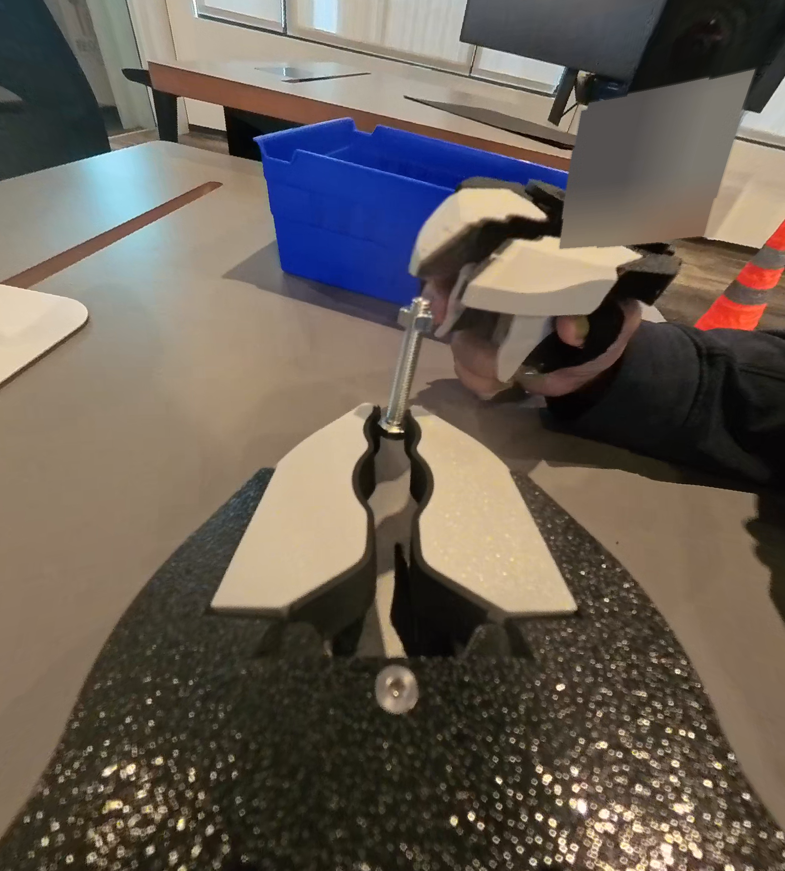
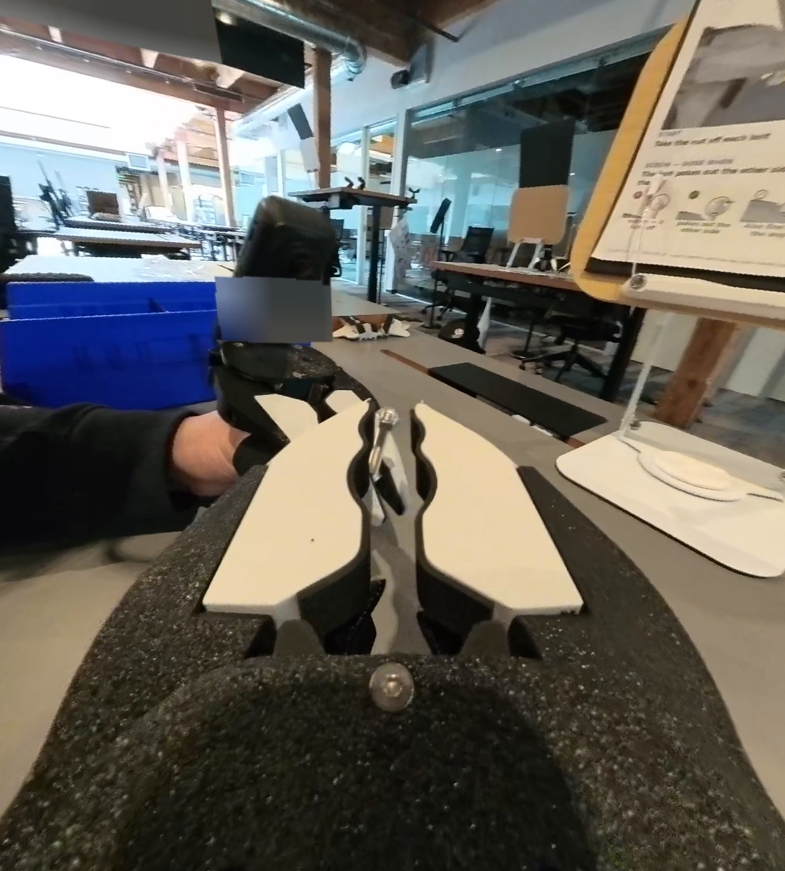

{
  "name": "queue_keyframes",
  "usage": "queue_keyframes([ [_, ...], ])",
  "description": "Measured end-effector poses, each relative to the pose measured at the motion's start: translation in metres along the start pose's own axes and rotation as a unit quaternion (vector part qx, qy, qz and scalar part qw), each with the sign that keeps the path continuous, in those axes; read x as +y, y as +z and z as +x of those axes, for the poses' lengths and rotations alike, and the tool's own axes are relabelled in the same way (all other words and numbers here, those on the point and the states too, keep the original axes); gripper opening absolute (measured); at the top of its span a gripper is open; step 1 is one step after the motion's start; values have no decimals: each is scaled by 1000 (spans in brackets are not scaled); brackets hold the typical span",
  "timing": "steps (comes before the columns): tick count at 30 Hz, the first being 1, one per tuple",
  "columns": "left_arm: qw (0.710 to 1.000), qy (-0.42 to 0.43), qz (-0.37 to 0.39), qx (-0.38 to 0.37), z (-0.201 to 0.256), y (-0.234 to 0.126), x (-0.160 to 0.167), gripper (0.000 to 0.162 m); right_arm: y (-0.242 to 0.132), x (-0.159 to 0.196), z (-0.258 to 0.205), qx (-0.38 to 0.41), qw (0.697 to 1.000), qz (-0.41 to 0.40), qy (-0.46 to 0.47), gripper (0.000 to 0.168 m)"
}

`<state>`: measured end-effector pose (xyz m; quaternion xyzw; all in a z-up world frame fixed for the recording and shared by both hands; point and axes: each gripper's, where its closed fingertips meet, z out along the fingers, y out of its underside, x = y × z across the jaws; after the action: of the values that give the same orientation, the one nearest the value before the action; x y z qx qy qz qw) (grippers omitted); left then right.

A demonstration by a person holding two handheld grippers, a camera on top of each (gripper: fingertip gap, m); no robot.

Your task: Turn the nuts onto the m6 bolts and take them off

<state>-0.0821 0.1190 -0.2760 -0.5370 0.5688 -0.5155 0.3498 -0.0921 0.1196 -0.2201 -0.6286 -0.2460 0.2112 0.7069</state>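
Note:
In the left wrist view my left gripper (image 1: 392,422) is shut on the head of a silver M6 bolt (image 1: 402,372). The bolt stands tilted above the grey table (image 1: 145,424). A silver nut (image 1: 415,320) sits near the bolt's free top end. My right gripper (image 1: 430,301) comes in from the right with its tips at the nut. In the right wrist view the nut (image 2: 386,417) lies between the right gripper's tips (image 2: 390,414). The jaws stand a little apart, with a gap showing on the nut's right side.
A blue bin (image 1: 357,212) stands behind the bolt and also shows in the right wrist view (image 2: 98,349). A white stand base (image 2: 692,499) carries an instruction board (image 2: 734,141) to the right. A black mat (image 2: 513,396) lies farther back. An orange cone (image 1: 767,273) stands on the floor. There is about 6 cm between the tips of the two grippers.

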Motion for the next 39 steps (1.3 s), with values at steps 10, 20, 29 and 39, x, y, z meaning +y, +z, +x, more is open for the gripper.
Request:
queue_keyframes([
  [10, 1000, -3, 2, 1, 0, 0, 0, 9, 0, 3, -13, -49, 999, -12, 18, 6],
  [20, 1000, -4, 3, 3, 0, 0, -1, 9, 1, 8, -21, -71, 997, -28, 8, 3],
  [29, 1000, -4, 1, 5, 1, 0, 0, 9, 5, 8, -9, -22, 1000, -23, 1, 27],
  [39, 1000, -5, 2, 6, 1, 0, 0, 9, 3, 5, -4, -13, 1000, -12, 14, 34],
])
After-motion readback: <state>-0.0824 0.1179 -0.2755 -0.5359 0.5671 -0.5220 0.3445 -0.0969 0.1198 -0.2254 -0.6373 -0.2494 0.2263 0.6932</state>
